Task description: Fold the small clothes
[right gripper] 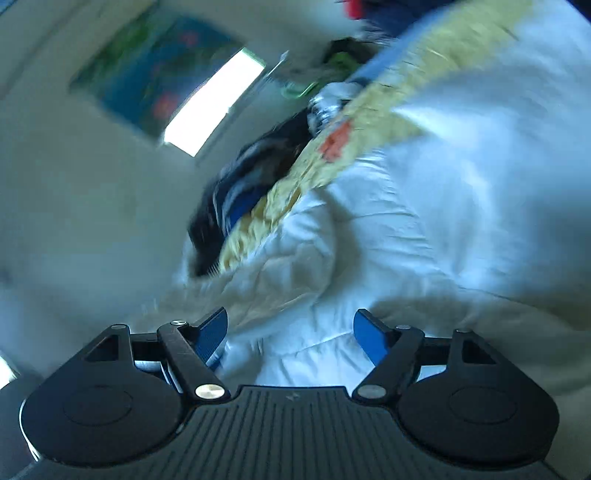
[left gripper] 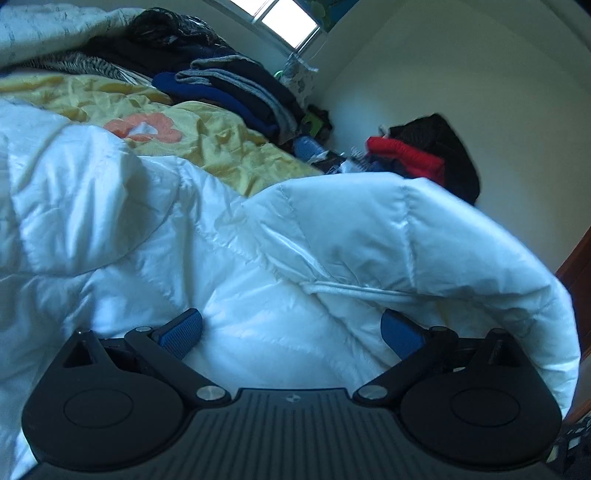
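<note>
A white quilted puffer jacket [left gripper: 258, 240] lies spread over the bed and fills the lower half of the left wrist view, with a rounded fold [left gripper: 443, 236] bulging on the right. My left gripper [left gripper: 291, 334] hovers low over it, blue pads wide apart, and nothing is pinched between them. The right wrist view is tilted and blurred. There the same white jacket [right gripper: 424, 221] covers the right side, and my right gripper [right gripper: 291, 336] stands open just above its fabric, holding nothing.
A yellow sheet [left gripper: 207, 144] with an orange flower print covers the bed behind the jacket. A stack of folded dark and blue clothes [left gripper: 229, 88] sits at the far edge. Red and black garments [left gripper: 424, 155] are piled by the white wall. A window [left gripper: 288, 22] is above.
</note>
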### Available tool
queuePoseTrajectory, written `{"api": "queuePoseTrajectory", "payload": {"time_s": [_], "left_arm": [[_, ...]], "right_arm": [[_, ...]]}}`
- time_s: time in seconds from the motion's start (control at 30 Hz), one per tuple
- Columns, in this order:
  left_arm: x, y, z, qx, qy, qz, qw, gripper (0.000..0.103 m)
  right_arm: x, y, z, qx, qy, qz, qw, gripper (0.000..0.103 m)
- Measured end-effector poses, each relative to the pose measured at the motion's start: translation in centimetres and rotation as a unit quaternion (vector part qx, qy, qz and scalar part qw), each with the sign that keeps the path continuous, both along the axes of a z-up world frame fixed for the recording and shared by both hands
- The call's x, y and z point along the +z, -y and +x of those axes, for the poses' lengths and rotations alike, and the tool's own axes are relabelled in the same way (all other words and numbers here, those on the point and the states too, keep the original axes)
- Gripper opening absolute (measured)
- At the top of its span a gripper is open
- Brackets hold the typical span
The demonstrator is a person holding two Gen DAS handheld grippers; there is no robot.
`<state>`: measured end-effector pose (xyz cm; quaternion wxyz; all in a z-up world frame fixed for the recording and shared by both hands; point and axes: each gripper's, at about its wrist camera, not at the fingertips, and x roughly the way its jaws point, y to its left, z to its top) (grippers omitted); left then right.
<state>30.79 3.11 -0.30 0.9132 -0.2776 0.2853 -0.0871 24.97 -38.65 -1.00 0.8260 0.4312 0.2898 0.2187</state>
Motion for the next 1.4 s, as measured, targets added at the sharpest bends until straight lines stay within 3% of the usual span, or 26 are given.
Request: {"api": "queuePoseTrajectory", "payload": {"time_s": [0.1,0.2,0.4,0.57,0.73,0.83,1.07,1.17,1.23,1.33,1.37,1.4], "left_arm": [[1.5,0.0,-3.0,-0.014,-0.003,0.010,0.9998,0.103],[2.8,-0.7,-5.2,-0.023,-0.007,-0.023,0.9994,0.103],[3.6,-1.3,-5.9,0.010,-0.042,-0.115,0.9924,0.103],[4.3,0.2,-5.8,0.011,-0.048,-0.138,0.9892,0.103],[4.8,1.9,-7.3,-0.009,-0.041,-0.132,0.9904,0.103],[3.8,2.5,-7.8,-0.020,-0.058,-0.122,0.9906,0.103],[2.1,0.4,-4.9,0.050,-0.111,-0.116,0.9857,0.103],[2.8,0.5,-2.8,0.054,-0.123,-0.069,0.9885,0.103],[3.1,0.6,-2.1,0.039,-0.122,-0.058,0.9901,0.103],[3.4,0.4,-1.7,0.025,-0.113,-0.057,0.9916,0.102],[3.4,0.4,-1.7,0.022,-0.109,-0.056,0.9923,0.098],[3.4,0.4,-1.7,0.017,-0.109,-0.053,0.9925,0.087]], "right_arm": [[0.1,-0.2,-0.3,0.025,0.017,-0.007,1.000,0.082],[0.3,-1.1,0.0,0.037,0.018,-0.024,0.999,0.083],[0.3,-1.0,-0.5,0.047,0.025,-0.020,0.998,0.089],[0.0,-0.9,0.1,0.051,0.026,-0.013,0.998,0.092],[0.1,-1.2,0.0,0.056,0.029,-0.017,0.998,0.094],[0.1,-1.4,0.1,0.060,0.031,-0.019,0.998,0.096],[0.1,-1.5,0.2,0.062,0.033,-0.027,0.997,0.097],[0.1,-1.5,0.2,0.060,0.033,-0.026,0.997,0.096],[-0.1,-0.9,0.3,0.051,0.024,-0.009,0.998,0.093],[-0.5,0.4,1.0,0.028,-0.028,0.048,0.998,0.086],[-0.6,0.8,1.5,0.023,-0.047,0.073,0.996,0.081],[-0.8,0.9,1.8,0.022,-0.063,0.091,0.994,0.079]]}}
